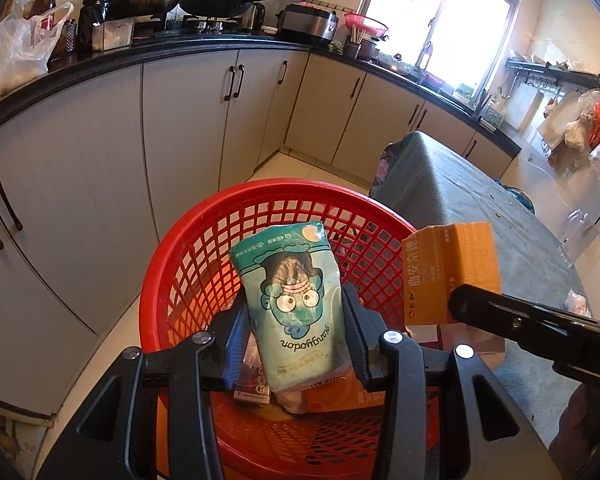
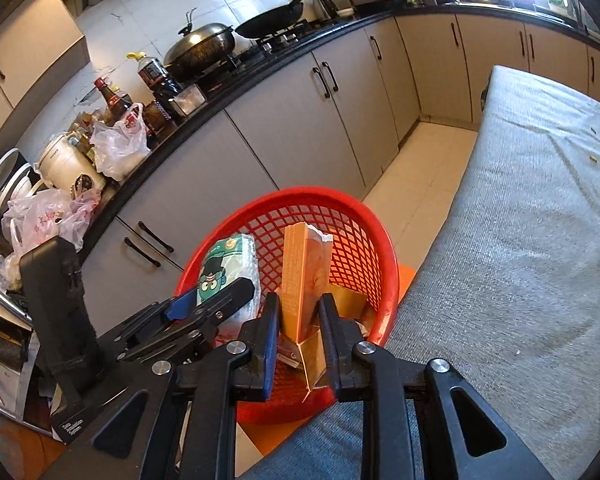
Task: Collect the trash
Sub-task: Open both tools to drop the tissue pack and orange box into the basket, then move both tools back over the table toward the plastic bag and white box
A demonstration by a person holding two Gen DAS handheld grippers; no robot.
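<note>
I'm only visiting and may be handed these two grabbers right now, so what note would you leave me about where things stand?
Left gripper: jaws closed on a teal tissue pack, held over the red mesh basket.
Right gripper: jaws closed on an orange medicine box, also over the basket.
Basket: on the floor beside the cloth-covered table. It already holds some trash, including another orange carton and small wrappers.
Done: both pieces have been picked up and brought above the basket.
Left: open each gripper so the pack and box drop in. No other loose trash is plainly visible on the table.
</note>
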